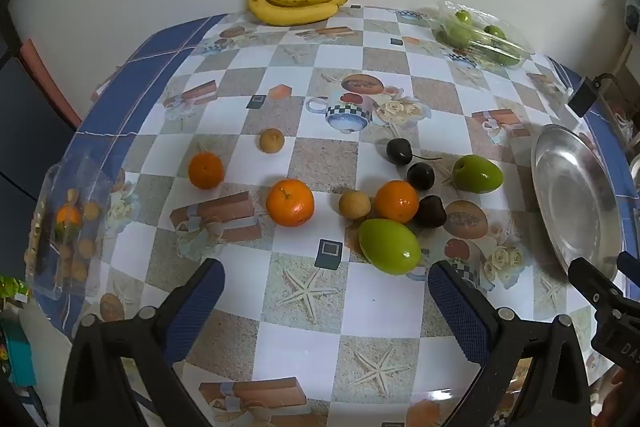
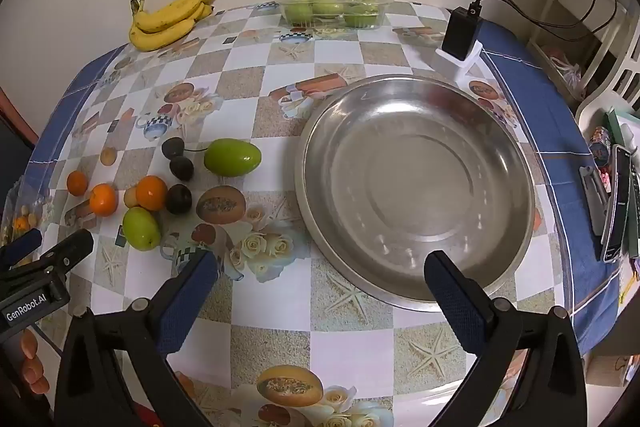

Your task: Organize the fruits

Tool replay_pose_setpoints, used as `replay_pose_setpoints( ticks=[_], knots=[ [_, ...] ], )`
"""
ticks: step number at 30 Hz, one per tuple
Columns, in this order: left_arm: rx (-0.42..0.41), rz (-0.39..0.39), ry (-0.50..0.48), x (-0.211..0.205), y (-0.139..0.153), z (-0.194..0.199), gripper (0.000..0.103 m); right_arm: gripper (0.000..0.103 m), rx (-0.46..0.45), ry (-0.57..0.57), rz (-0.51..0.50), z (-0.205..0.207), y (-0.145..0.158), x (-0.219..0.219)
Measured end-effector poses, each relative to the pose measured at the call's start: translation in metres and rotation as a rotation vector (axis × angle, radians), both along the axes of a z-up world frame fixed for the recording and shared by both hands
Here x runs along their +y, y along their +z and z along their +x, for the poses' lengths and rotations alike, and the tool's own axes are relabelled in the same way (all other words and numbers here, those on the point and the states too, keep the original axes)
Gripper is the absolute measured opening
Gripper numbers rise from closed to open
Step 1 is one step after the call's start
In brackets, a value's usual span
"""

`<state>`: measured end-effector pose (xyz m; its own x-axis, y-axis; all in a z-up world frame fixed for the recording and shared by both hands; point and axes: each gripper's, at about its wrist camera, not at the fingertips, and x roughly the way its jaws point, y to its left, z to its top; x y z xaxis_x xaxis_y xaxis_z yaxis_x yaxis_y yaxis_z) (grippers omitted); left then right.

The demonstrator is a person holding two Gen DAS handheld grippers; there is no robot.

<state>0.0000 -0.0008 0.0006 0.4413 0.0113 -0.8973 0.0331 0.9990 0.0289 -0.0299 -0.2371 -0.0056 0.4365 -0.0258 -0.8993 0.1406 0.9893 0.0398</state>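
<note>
Both grippers are hanging up in the air, tilting steeply downward and sitting side by side. The left gripper (image 1: 326, 281) is gaping with its jaws spread wide, blue pads facing each other, nothing sitting between them. Same deal with the right gripper (image 2: 320, 273): jaws standing wide apart and gripping nothing at all. From the right wrist view, fingers (image 2: 32, 367) of the person's left hand are showing low at the edge, curling around the left gripper's handle.

Bare tablecloth (image 1: 320, 291) before clustered fruit (image 1: 396, 201)
</note>
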Motion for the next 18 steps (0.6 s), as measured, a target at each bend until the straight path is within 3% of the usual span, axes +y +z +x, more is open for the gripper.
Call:
replay_pose_setpoints(
  ticks=[18],
  knots=[
    [-0.001, -0.008, 0.011, 0.0010, -0.0008, -0.0011, 0.103, 0.103, 0.009, -0.005, 0.003, 0.0004, -0.0027, -0.0001]
  ],
)
